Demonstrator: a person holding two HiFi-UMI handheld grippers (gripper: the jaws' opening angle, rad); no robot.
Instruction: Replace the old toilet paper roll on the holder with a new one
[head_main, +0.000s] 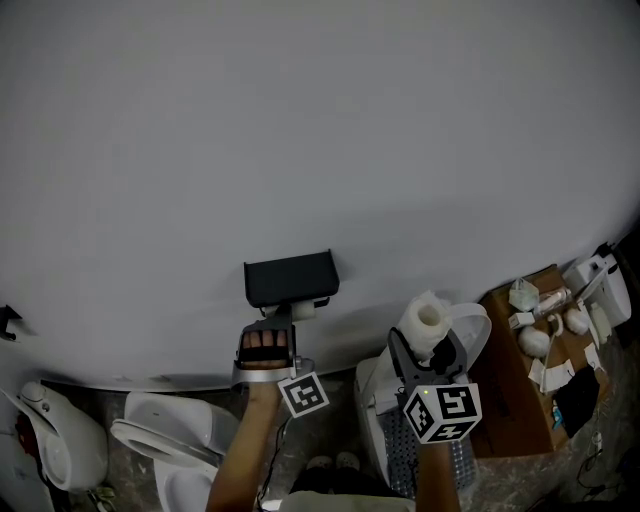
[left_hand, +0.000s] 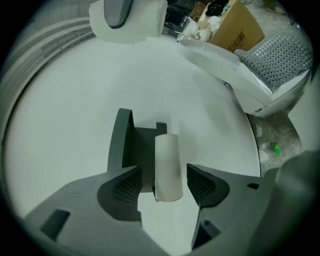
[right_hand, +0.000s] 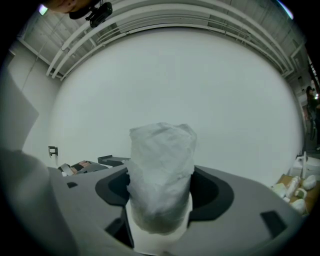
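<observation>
Toilet partly beyond bottom edge

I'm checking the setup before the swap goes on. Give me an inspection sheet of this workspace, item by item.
surface: white wall, bare around the holder.
job's things: old roll on the holder; wrapped new roll.
clutter: cardboard box topped with small items, at right.
grippers: left gripper open, jaws either side of old roll, not touching; right gripper shut on new roll.
cables: nothing seen.
surroundings: white toilets at the wall's foot.
</observation>
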